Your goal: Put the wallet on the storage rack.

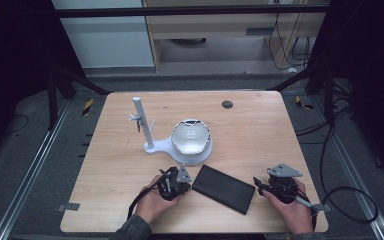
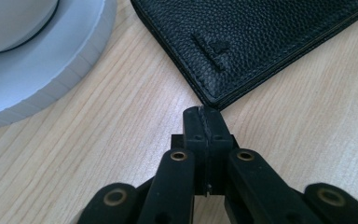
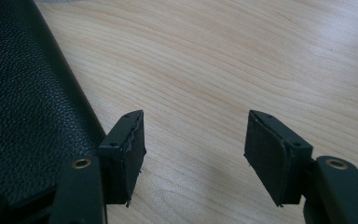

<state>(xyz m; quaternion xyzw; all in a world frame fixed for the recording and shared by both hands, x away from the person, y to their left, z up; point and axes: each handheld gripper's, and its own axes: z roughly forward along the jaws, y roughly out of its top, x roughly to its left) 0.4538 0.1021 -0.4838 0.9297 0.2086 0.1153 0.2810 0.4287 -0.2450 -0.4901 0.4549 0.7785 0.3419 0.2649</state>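
A black leather wallet (image 1: 223, 188) lies flat on the wooden table (image 1: 260, 130) between my two hands. My left gripper (image 1: 188, 180) is shut with nothing between its pads. In the left gripper view its tips (image 2: 203, 112) sit right at the near corner of the wallet (image 2: 251, 42), low over the wood. My right gripper (image 1: 256, 183) stands open just beside the wallet's right end. In the right gripper view its jaws (image 3: 193, 140) frame bare wood, and the wallet's edge (image 3: 23, 116) runs along the outside of the left jaw.
A white stand (image 1: 196, 156) with an upright post (image 1: 142, 122) and a round white bowl-shaped piece (image 1: 191, 136) sits just beyond the left gripper; its base (image 2: 42, 60) lies close at the left. A dark round hole (image 1: 227, 104) marks the far side of the table.
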